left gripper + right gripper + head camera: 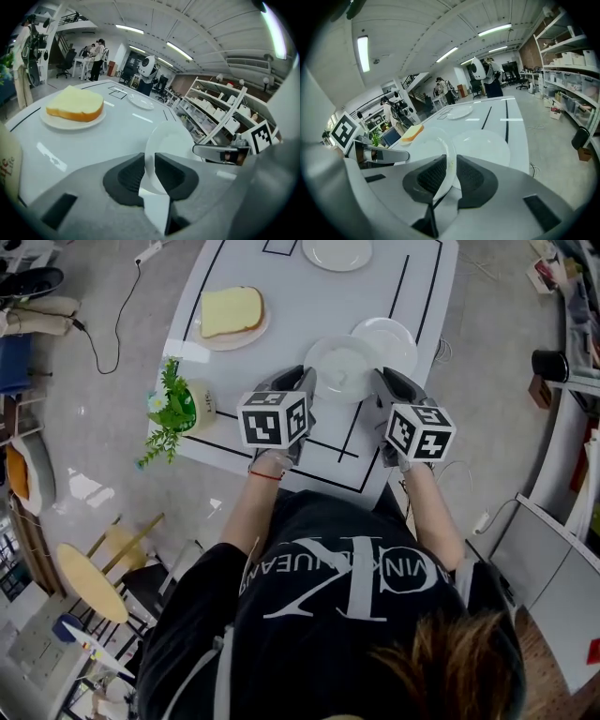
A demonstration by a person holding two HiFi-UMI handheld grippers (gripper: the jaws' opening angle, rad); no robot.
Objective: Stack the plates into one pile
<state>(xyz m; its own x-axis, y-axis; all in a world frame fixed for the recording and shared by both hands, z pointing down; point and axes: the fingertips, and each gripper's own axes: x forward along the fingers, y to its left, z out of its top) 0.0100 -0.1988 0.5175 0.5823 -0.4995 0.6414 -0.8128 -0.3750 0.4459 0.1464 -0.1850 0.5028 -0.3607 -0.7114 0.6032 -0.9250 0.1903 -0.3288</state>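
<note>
Head view: the far plate (337, 251) is cut off by the top edge; the near edge of the table (281, 343) is covered by the person's forearms and the marker cubes (274, 418), which also mask most of each gripper's body; from this view it cannot be told whether the held plate (342, 367) is clear of the tabletop. The left gripper (302, 381) is clamped on the left rim of the held plate and the right gripper (386, 382) on its right rim, so the plate spans between the two; left gripper view shows the dark pads (129, 176) pressed on the thin white rim, with the plate (168, 140) standing edge-on ahead of the jaws and its nearest rim hidden between them; right gripper view shows the same, pads (476, 178) closed on the rim of the plate (429, 145). The held plate sits at the near middle of the table; its right edge overlaps the second plate (389, 337), which lies just behind and to the right, flat on the table. A slice of bread (232, 310) on its own plate (248, 337) lies well apart at the left; a potted plant (178, 409) stands at the table's left near corner.
</note>
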